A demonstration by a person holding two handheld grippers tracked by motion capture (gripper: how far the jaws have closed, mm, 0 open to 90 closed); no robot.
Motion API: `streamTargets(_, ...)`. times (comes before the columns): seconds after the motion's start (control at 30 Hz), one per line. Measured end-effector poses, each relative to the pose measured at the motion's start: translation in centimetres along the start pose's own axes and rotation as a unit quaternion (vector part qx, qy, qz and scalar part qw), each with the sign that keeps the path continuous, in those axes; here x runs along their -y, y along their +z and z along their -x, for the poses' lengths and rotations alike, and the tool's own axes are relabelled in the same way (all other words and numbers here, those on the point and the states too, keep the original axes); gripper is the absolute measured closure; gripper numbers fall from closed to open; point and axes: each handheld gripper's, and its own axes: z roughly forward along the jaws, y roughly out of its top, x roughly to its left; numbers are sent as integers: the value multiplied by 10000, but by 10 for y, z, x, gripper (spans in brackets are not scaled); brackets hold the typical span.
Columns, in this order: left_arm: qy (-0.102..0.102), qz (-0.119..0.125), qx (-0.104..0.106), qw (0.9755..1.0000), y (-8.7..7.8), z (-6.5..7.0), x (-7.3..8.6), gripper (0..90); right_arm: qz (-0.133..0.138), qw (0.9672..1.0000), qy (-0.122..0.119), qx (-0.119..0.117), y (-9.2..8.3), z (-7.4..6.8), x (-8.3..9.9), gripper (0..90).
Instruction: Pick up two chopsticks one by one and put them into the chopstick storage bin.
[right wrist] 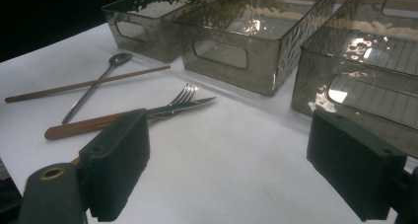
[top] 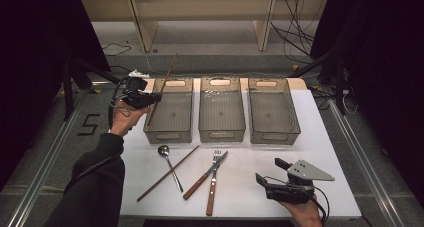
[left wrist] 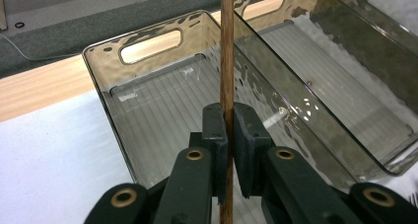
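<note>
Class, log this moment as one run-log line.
left claw: shut on chopstick, over left bin | right claw: open, empty, near table edge | on table: second chopstick, spoon, knife, fork

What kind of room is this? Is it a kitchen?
Probably not a kitchen. It looks like a lab or workshop set up for recording cutlery sorting: a white table with three clear bins, loose cables on the floor, bare wooden shelving behind, and hand-held grippers with cameras.

Left gripper point(top: 150, 99) sits in the upper left of the high view, hand point(top: 122, 118) behind it, sleeved forearm rising from the lower left; jaws are clamped together. Right gripper point(top: 270, 171) rests at lower right, jaws spread wide.
</note>
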Motion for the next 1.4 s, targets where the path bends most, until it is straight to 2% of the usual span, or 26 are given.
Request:
streamTargets(0.27,-48,-98,-26,9999,11,0,7,838,-15,10000,-4,-6,0,0,0,173)
streamTargets(0.5,-44,-252,-51,9997,21,1,11,837,-45,10000,-13,-14,0,-1,0,174)
streamTargets(0.6,-9,-393,-116,9992,26,0,15,836,-40,10000,-7,-12,0,-1,0,174)
streamTargets(0.83,-97,-455,-78,9989,31,-3,22,833,-60,10000,-12,-19,1,-1,0,176)
streamTargets(1.2,-171,-686,-62,9975,39,-1,28,821,-61,10000,-22,-18,1,-1,0,177)
streamTargets(1.3,-241,-683,-111,9973,39,0,28,728,-61,10000,-14,-20,1,-1,0,177)
streamTargets(1.4,-263,-585,-91,9979,33,0,25,681,-57,10000,-14,-16,1,-1,0,177)
